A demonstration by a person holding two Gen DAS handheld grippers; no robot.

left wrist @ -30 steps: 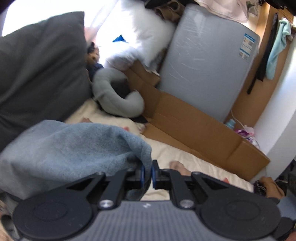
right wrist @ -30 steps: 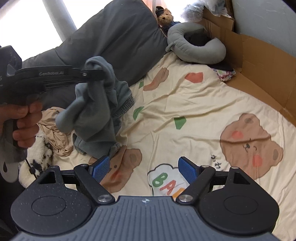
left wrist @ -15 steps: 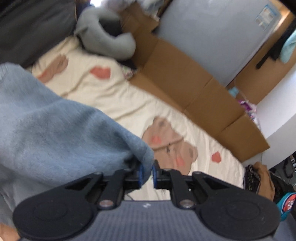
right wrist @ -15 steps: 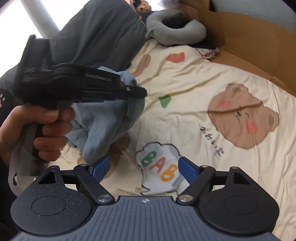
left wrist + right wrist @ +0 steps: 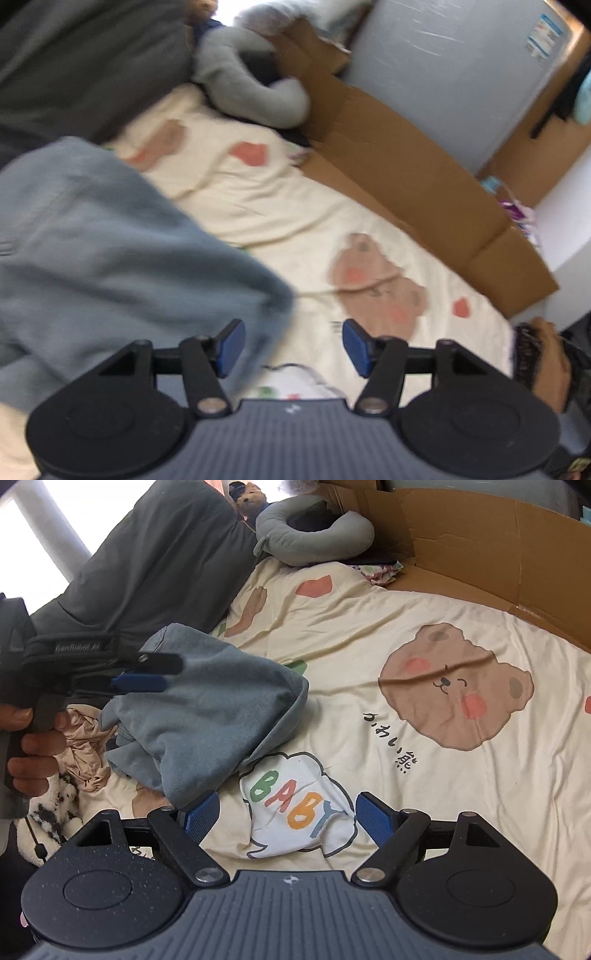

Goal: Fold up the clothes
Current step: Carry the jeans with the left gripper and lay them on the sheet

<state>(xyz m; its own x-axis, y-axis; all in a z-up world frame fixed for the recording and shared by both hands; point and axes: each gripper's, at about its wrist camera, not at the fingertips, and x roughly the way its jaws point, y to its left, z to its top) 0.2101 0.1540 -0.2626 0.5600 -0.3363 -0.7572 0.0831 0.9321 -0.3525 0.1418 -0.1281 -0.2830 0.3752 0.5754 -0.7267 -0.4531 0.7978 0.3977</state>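
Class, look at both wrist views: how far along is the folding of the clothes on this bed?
Done: nothing looks folded. The blue-grey fleece garment lies crumpled on the cream bear-print sheet. In hand: the left tongs are opening, the garment's edge beside one pad, not clamped; the right tongs stand open and empty. Left: spreading and folding it, then the beige crumpled cloth beside it.
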